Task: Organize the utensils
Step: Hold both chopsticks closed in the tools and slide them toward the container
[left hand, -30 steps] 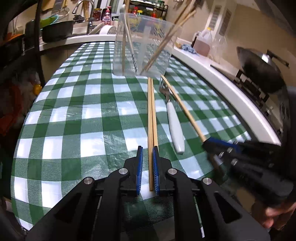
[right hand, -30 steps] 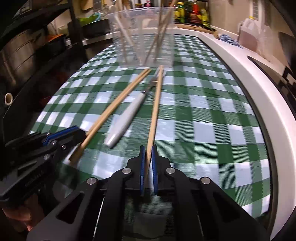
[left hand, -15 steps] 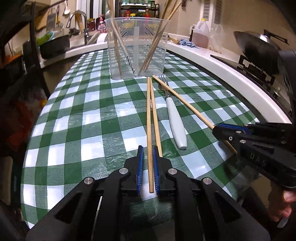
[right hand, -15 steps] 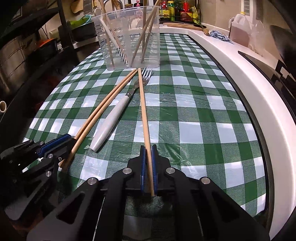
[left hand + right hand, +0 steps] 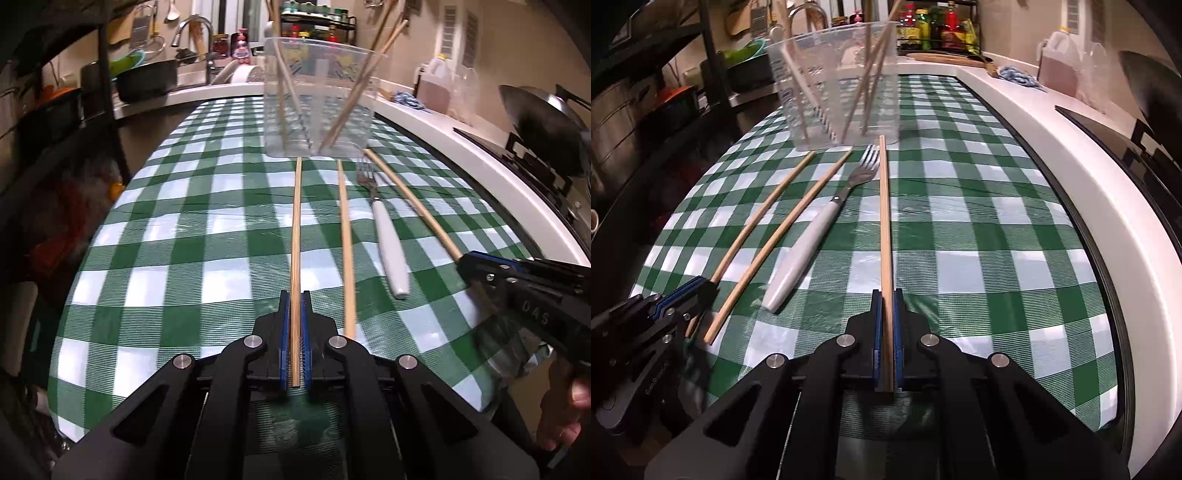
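Since a moment ago the left hand-held gripper (image 5: 294, 314), clenched on one chopstick (image 5: 295, 229), has separated it from its mate (image 5: 345, 240); the right hand-held gripper (image 5: 886, 314) grasps another chopstick (image 5: 884, 221), seemingly both bound for the clear container (image 5: 319, 96).

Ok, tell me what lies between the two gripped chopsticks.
A loose chopstick and the white-handled fork lie on the cloth between the left-held chopstick and right-held chopstick; the left wrist view shows it.

Left gripper (image 5: 294, 306) clamping chopstick (image 5: 296, 236); second chopstick (image 5: 345, 243) lying just right of claw, fork (image 5: 388, 243) further right, clear container (image 5: 319, 99) standing ahead.
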`<state>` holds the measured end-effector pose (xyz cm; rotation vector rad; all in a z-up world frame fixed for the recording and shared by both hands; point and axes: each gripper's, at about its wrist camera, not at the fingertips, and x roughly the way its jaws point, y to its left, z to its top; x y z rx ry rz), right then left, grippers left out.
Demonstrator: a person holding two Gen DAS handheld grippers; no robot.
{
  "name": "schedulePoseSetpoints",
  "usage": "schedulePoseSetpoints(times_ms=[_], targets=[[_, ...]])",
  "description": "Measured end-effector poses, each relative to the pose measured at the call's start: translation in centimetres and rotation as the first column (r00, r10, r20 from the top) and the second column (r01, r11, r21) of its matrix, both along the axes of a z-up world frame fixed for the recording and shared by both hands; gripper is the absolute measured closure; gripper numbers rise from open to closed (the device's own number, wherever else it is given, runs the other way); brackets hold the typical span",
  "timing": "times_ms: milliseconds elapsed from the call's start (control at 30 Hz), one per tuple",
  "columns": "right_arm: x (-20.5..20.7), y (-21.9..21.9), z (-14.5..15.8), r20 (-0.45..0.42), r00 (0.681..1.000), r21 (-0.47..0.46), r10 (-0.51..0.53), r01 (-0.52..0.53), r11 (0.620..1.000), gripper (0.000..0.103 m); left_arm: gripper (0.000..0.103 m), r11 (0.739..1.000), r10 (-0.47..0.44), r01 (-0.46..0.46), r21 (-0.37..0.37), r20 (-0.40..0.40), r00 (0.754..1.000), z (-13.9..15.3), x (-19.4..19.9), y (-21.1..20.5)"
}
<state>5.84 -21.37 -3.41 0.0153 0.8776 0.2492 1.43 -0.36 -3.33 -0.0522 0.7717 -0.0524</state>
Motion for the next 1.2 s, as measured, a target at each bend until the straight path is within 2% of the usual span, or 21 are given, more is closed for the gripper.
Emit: schedulePoseSetpoints(times_ms=[233,433,1200], targets=[[0.1,0.2,-0.2,-0.008,1.000,0.001,0.002,-0.002,1.000,0.096,0.097,1.000,0.000,0.000,-0.019,0.005,1.000,-0.1,0.1,0.0],[0.1,0.3,-0.3,-0.002,1.000,-0.003,0.000,0.000,1.000,0.096,0.097,1.000,-0.013,0.013,0.015,0.023,1.000,-0.1,0.1,-0.6],[0.0,0.3,-0.3,0.014,1.000,-0.009,0.002,-0.002,1.000,0.097,0.097,0.999,-0.023,0.022,0.024,0.052,0.998,-0.2,0.3,-0.8]])
